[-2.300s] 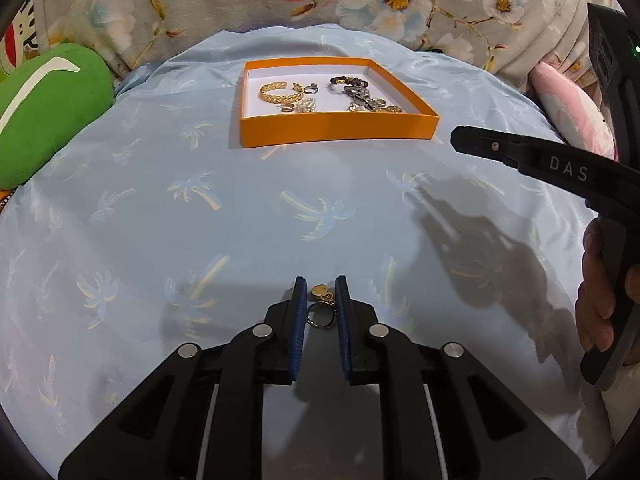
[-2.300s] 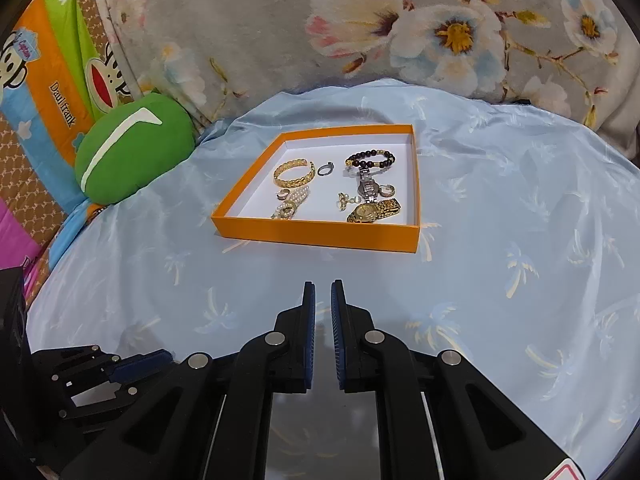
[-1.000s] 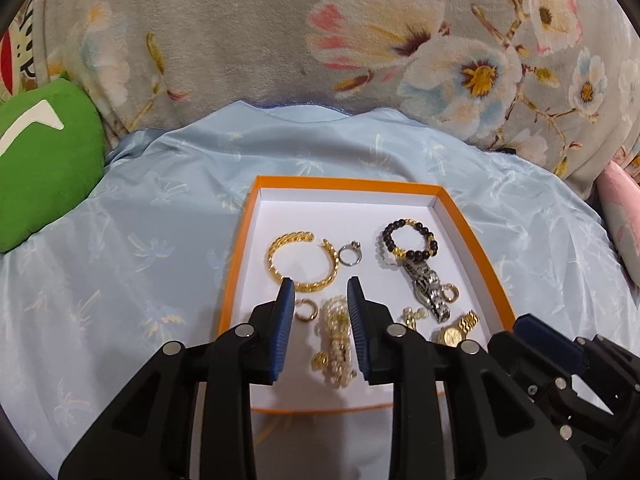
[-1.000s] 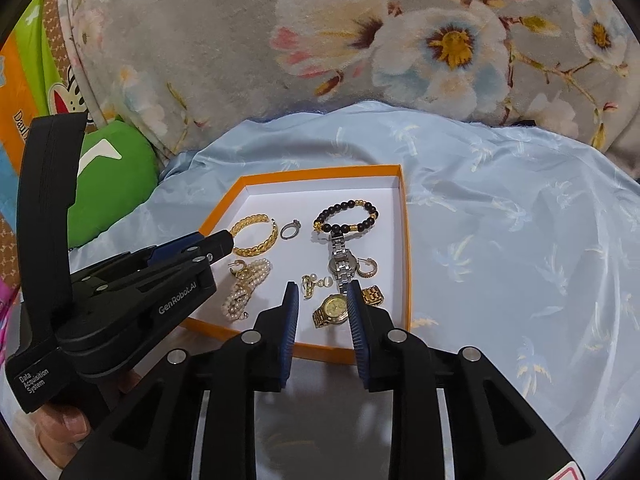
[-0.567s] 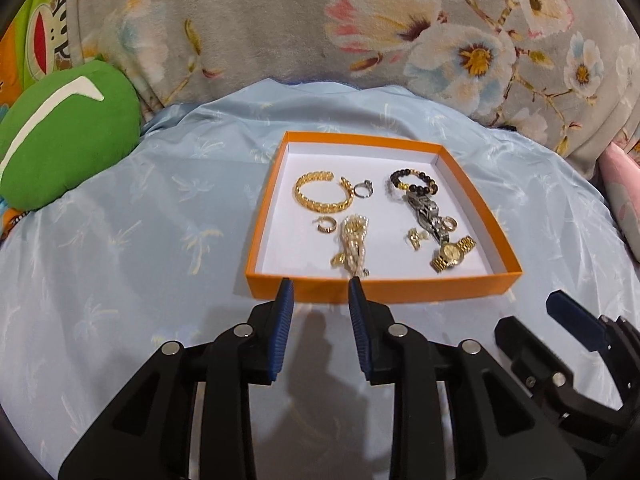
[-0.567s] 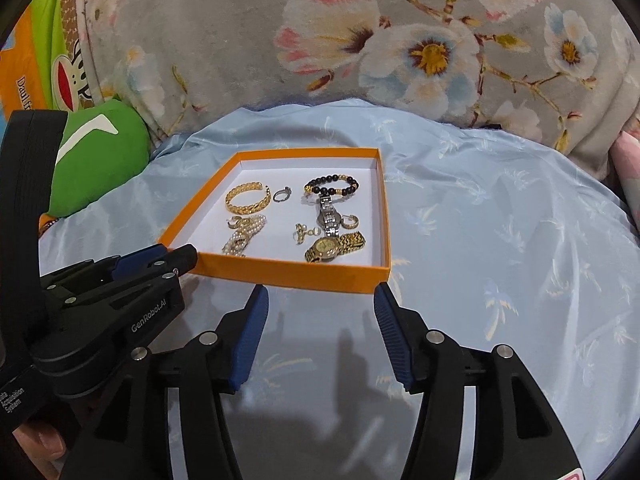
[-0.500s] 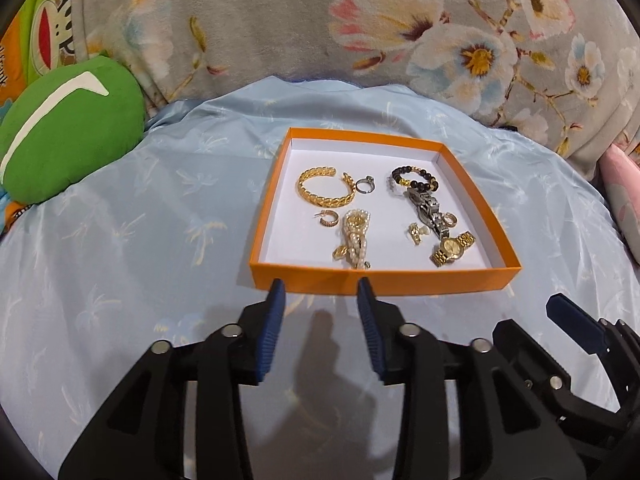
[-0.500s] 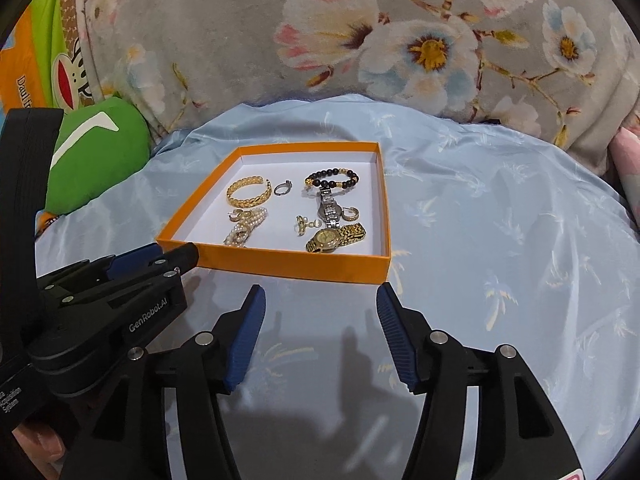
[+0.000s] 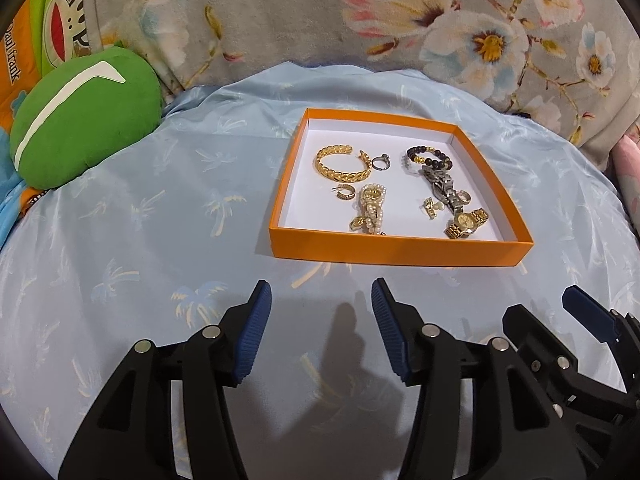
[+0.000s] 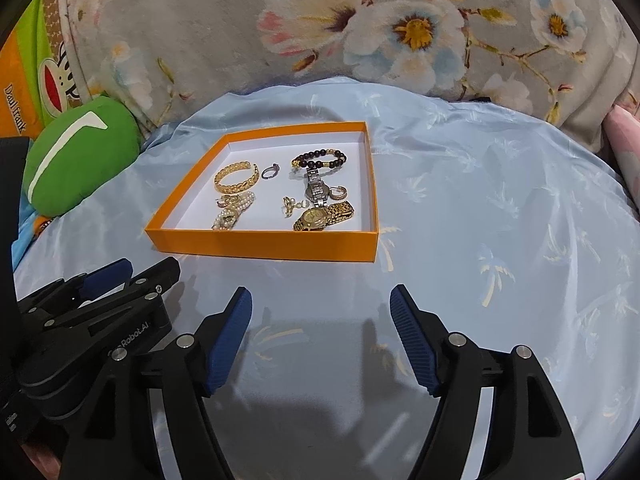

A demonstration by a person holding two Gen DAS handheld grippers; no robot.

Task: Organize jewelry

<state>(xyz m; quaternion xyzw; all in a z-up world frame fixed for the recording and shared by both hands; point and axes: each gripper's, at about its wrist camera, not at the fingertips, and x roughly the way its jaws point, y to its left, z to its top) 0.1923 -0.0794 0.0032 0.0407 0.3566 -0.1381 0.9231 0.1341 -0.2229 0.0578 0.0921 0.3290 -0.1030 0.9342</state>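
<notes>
An orange box (image 9: 400,250) with a white floor sits on the pale blue palm-print cloth (image 9: 140,240); it also shows in the right wrist view (image 10: 260,246). Inside lie a gold bangle (image 9: 340,162), a silver ring (image 9: 382,162), a dark bead bracelet (image 9: 428,158), a silver watch (image 9: 444,188), a gold watch (image 9: 466,222), a pearl piece (image 9: 370,206) and small earrings (image 9: 344,194). My left gripper (image 9: 318,300) is open and empty, in front of the box. My right gripper (image 10: 320,300) is open and empty, beside it.
A green cushion (image 9: 80,112) lies at the left edge of the cloth. A grey floral blanket (image 9: 360,12) rises behind the box. The right gripper's body (image 9: 580,340) shows at the lower right of the left wrist view.
The left gripper carried a small gold piece to the box and released it. Both grippers then drew back from the box, and their jaws opened wider.
</notes>
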